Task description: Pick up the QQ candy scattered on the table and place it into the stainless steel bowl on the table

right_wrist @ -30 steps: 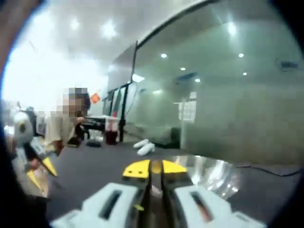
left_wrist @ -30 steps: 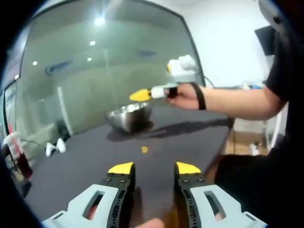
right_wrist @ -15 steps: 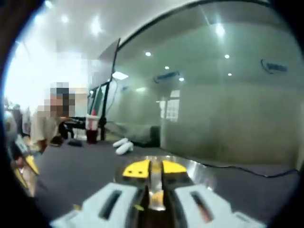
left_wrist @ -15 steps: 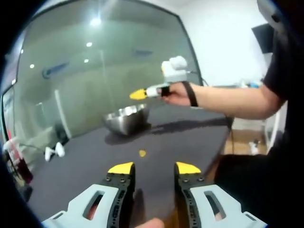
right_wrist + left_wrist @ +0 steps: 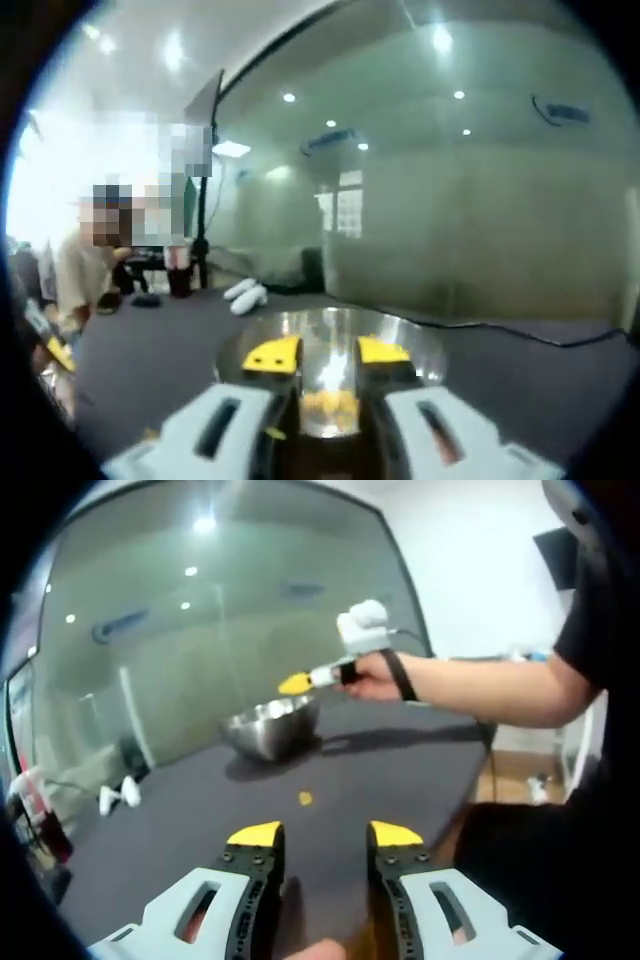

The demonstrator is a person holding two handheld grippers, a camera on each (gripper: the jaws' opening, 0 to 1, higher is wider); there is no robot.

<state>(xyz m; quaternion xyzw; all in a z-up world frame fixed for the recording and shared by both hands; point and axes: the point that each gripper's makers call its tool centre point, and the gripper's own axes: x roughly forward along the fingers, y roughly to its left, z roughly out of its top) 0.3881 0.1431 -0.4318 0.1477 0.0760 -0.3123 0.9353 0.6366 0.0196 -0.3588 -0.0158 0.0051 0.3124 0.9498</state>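
Left gripper view: left tongs released, yellow tips apart, hovering low over the near part of the dark surface. One yellow candy lies on the surface ahead of the tips, roughly in line with the gap between them and well apart from them. Beyond the candy, toward the far edge of the surface, stands the steel bowl. The right tongs are held in a hand just above the bowl's right rim. Two small white objects sit near the left edge of the surface.

Right gripper view: right tongs released, jaws spread, nothing gripped between them. They sit directly over the bowl. Yellow candy pieces lie inside the bowl, seen through the gap between the jaws and below the tips. The white objects lie on the surface beyond the bowl, to its left.
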